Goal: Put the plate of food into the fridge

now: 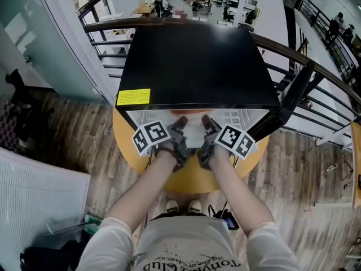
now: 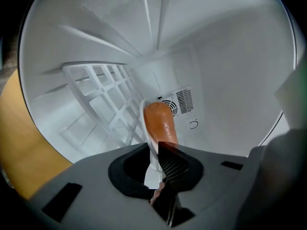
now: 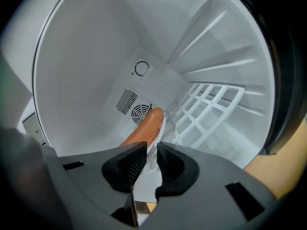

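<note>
A black fridge (image 1: 197, 61) with a yellow label (image 1: 133, 97) stands on a round yellow table (image 1: 192, 179), its open white inside facing the person, who reaches in with both arms. The left tongs (image 1: 180, 122) and right tongs (image 1: 210, 122) sit side by side just inside the opening, marker cubes turned outward, with the white plate (image 1: 194, 133) between them. From the left tongs (image 2: 156, 152) the jaws are nearly together and pinch the plate's (image 2: 152, 169) near rim; an orange sausage (image 2: 160, 123) lies on the plate, pointing toward the far wall. The right tongs (image 3: 151, 159) show the same: jaws narrow, closed on the plate (image 3: 145, 178) rim, the sausage (image 3: 144, 128) stretching away beyond them. The plate is inside the fridge, close against the white grid shelf (image 2: 103, 104), though I cannot tell whether it rests on it. A round fan vent (image 3: 140, 113) sits in the far wall behind the sausage
</note>
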Demonstrator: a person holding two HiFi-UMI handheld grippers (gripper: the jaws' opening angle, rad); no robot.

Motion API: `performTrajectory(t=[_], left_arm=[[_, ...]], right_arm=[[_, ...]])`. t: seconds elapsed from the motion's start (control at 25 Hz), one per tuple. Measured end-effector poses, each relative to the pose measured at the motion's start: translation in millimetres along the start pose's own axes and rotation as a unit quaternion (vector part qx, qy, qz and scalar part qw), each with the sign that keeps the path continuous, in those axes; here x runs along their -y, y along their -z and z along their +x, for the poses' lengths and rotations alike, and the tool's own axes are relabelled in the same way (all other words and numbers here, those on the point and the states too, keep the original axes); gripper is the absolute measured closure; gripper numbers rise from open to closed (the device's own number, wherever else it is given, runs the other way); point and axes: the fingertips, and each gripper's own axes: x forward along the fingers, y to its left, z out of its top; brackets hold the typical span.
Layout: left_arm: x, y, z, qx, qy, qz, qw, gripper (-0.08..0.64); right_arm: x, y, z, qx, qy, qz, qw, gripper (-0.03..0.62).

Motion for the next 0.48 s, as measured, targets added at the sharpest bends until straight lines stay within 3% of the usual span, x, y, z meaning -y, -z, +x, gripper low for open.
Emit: performTrajectory(t=[0.48], left_arm=[[3.8,0.2,2.7,-0.002,0.008,0.017,0.9998,0.486]], right_arm=[[0.3,-3.8,3.1,0.0,-0.008,-0.011,1.0,0.5]])
